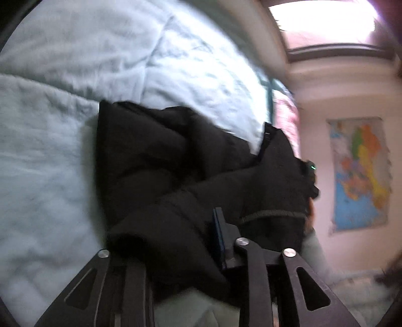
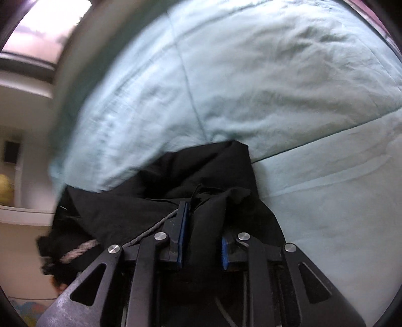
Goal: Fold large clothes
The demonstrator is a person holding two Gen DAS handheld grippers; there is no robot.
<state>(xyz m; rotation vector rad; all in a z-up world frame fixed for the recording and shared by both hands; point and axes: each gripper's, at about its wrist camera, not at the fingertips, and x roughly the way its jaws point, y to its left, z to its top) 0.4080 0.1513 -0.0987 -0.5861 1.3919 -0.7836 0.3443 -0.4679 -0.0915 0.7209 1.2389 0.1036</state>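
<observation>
Black jacket (image 1: 160,161) bunched on pale quilt (image 1: 45,156), pinched by left gripper (image 1: 176,244) and right gripper (image 2: 203,234).

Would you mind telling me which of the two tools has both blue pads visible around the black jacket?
The right tool: both blue pads flank a fold of the black jacket. The left tool shows one pad; the jacket hides the other.

Your padded jacket (image 1: 176,161) lies bunched on the quilt (image 1: 62,125) that covers the bed, and part of it is lifted between your two grippers. In the left wrist view your left gripper (image 1: 176,251) has a thick fold between its jaws, with a wall map (image 1: 359,173) off to the right and a window (image 1: 324,22) above it. In the right wrist view your right gripper (image 2: 203,236) pinches another fold, with a drawcord (image 2: 150,229) trailing to its left.
</observation>
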